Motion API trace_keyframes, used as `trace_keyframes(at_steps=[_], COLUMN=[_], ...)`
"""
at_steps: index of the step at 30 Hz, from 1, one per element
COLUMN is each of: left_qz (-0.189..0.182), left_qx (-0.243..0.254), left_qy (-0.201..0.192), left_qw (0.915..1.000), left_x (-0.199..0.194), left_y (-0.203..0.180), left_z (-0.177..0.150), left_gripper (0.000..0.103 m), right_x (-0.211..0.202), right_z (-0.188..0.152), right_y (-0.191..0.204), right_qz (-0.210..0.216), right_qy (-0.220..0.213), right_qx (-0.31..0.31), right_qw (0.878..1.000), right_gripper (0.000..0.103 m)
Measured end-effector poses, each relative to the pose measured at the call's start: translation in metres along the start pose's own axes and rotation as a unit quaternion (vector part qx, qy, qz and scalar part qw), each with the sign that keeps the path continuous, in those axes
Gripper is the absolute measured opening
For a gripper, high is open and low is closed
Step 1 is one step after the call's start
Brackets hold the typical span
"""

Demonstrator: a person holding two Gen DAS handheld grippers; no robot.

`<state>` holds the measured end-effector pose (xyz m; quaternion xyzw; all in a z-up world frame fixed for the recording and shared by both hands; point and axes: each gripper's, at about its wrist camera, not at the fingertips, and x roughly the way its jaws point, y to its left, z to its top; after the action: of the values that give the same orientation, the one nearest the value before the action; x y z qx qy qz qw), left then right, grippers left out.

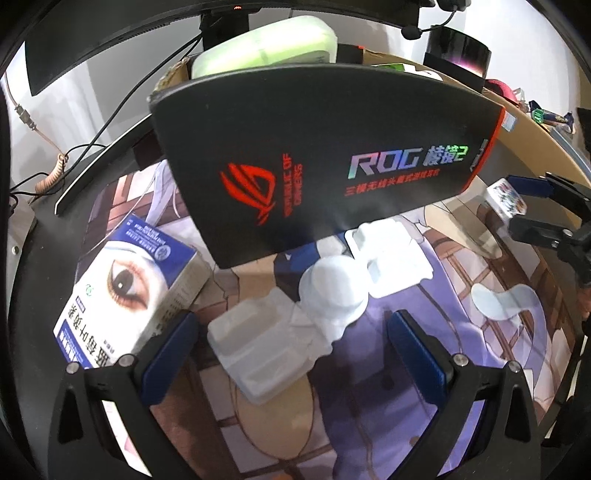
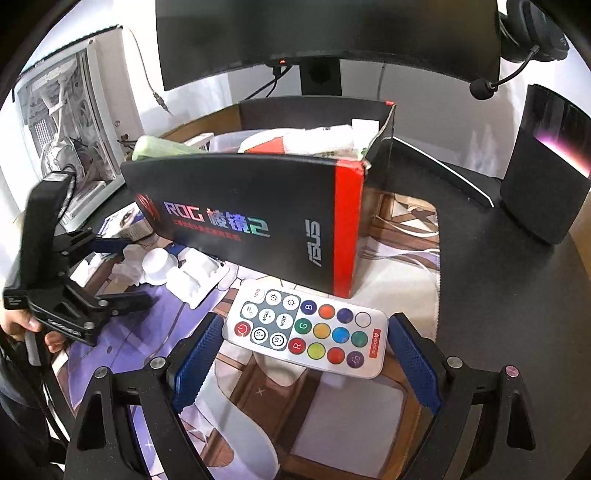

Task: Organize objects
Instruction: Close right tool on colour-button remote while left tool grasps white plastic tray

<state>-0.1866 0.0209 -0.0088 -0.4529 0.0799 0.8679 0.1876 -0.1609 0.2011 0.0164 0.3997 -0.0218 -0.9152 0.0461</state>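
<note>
My right gripper (image 2: 306, 326) is shut on a white remote control (image 2: 306, 332) with coloured buttons, one blue pad on each long edge, just above the printed desk mat (image 2: 399, 229). In the left wrist view that remote (image 1: 504, 199) and the right gripper (image 1: 515, 205) hang at the far right. My left gripper (image 1: 295, 350) stands open over a white moulded plastic tray (image 1: 258, 350) on the mat, without pressing it. A black ROG box (image 1: 325, 166) (image 2: 240, 221) stands behind, open on top and filled with items. A blue-and-white eye-care box (image 1: 129, 280) lies by the left finger.
A second white tray (image 1: 391, 258) and a white cap-like piece (image 1: 332, 291) lie under the box's front. A monitor (image 2: 325, 33), a black speaker (image 2: 546, 166), a headset (image 2: 532, 37) and a white PC case (image 2: 62, 122) ring the desk. A hand (image 2: 22, 325) holds the left gripper (image 2: 125, 271).
</note>
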Motion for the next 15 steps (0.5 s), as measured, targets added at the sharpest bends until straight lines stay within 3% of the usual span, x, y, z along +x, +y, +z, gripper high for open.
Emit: trace_keyframes(at_steps=[5,7,9,14,15], left_qz=[0.003,0.000,-0.004,-0.013,-0.014], left_qx=[-0.004,-0.001,0.005,0.011,0.012], left_qy=[-0.004,-0.011,-0.021,-0.028,-0.029], left_qw=[1.0000,0.9999,0.9998,0.9995,0.9994], left_x=[0.002,-0.001,-0.004,-0.007,-0.007], left_y=[-0.001,-0.002,-0.003,-0.002,-0.003], left_z=[0.002,0.001,0.000,0.001,0.000], left_gripper=[0.102,0.092,0.067,0.061,0.047], right_x=[-0.006,-0.005,-0.006,-0.010,-0.009], right_z=[0.001,0.001,-0.001,-0.003,-0.002], right_y=[-0.001,-0.002,-0.002,0.000,-0.001], right_qz=[0.006,0.006,0.006,0.007,0.007], right_qy=[-0.007,-0.006,-0.006,-0.009,-0.009], right_qx=[0.002,0.002,0.003,0.001,0.001], right_qw=[1.000,1.000,1.000,1.000,1.000], right_gripper=[0.091,0.091,0.091,0.091,0.091])
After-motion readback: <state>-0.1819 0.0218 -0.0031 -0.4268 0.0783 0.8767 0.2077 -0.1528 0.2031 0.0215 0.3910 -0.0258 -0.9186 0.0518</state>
